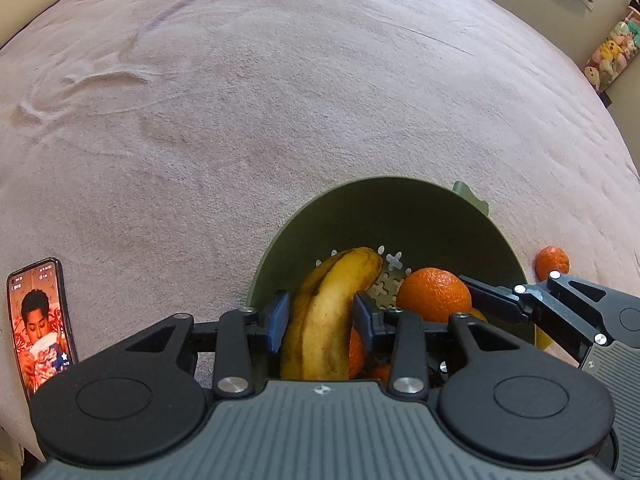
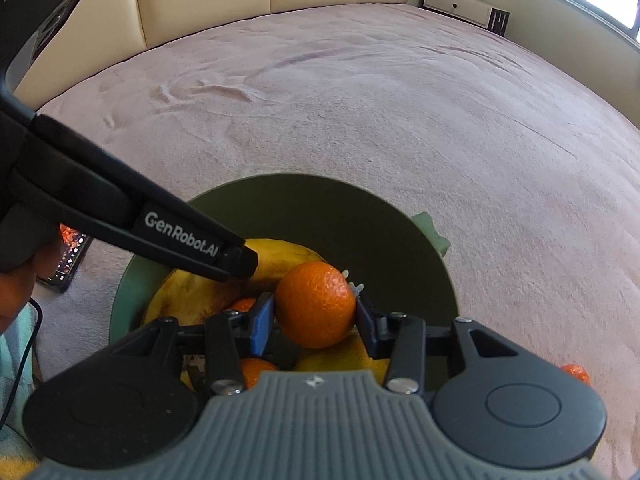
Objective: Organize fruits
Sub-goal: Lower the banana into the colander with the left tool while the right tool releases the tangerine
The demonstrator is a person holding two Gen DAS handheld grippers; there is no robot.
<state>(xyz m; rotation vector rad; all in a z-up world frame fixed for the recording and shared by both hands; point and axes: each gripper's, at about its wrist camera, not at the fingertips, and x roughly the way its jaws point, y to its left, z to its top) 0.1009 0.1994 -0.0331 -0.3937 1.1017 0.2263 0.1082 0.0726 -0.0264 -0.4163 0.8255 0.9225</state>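
Banana (image 1: 324, 320) lower end hidden behind left tool (image 1: 321, 314); small orange (image 2: 576, 373) half-hidden by right tool body.

the right tool (image 2: 315, 322) has its blue pads on either side of an orange (image 2: 316, 304), seemingly pressing it, above a green bowl (image 2: 400, 240) on the pink bed (image 2: 360, 120). a banana (image 2: 280, 258) and more oranges lie in the bowl. the left tool (image 2: 236, 260) reaches in from the left, touching the banana. a phone (image 2: 70, 258) lies left of the bowl, a small orange (image 2: 576, 373) at right.
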